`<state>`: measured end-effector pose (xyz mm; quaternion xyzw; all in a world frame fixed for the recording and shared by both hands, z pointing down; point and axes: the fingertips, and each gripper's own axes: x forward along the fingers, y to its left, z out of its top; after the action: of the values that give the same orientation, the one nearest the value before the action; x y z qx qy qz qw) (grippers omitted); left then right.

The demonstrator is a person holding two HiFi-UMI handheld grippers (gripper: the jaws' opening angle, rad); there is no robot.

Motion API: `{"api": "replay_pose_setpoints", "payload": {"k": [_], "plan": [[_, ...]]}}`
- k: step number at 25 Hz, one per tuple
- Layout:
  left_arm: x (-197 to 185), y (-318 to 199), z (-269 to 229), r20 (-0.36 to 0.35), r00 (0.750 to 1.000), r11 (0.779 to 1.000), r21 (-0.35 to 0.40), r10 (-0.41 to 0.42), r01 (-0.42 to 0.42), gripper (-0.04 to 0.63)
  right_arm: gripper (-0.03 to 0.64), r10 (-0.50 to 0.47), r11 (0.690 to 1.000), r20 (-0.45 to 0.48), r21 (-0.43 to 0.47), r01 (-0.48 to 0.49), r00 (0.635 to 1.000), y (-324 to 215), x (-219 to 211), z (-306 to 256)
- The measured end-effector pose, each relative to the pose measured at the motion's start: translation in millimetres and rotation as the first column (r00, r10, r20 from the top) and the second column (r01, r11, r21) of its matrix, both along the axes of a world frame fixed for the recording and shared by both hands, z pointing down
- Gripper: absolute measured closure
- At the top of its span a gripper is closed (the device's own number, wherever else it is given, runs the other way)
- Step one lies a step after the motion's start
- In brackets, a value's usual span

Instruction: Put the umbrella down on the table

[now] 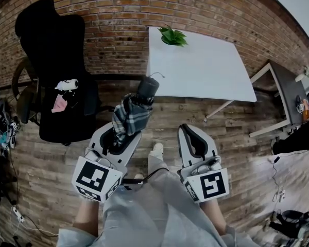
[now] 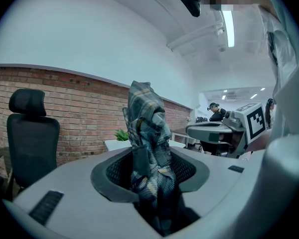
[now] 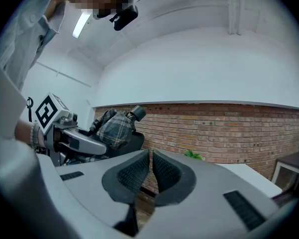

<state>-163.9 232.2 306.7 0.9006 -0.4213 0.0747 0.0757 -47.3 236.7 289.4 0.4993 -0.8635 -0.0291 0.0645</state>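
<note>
While your left hand-held gripper point(image 2: 152, 169) clamps the folded umbrella point(image 1: 127, 118) short of the table point(image 1: 206, 71), you seem mid-carry: reach over the tabletop, lower, then release. Your right hand-held gripper point(image 3: 150, 169) is nearly closed and empty.

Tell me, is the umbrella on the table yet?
Not yet. Done: the folded plaid umbrella is picked up, clamped between the fingers of the left gripper. In hand: it is held out over the wooden floor, short of the white table. Left to do: bring it over the tabletop, lay it down and let go. The right gripper is shut and empty.
</note>
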Motion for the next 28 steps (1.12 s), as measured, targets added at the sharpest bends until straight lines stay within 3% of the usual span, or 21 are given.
{"api": "replay_pose_setpoints", "payload": {"k": [13,28], "plan": [[18.6,-57.1,5.3,-0.005,0.999,0.999,0.01,-0.041,0.041,0.388,0.566,-0.047,0.999,0.014,0.002,0.047,0.999,-63.9,15.8,10.7],[63.3,-199.4,13.1,-0.004,0.994,0.993,-0.02,-0.113,0.113,0.388,0.566,-0.128,0.991,0.022,-0.045,0.129,0.992,-218.3,61.9,25.9]]}}
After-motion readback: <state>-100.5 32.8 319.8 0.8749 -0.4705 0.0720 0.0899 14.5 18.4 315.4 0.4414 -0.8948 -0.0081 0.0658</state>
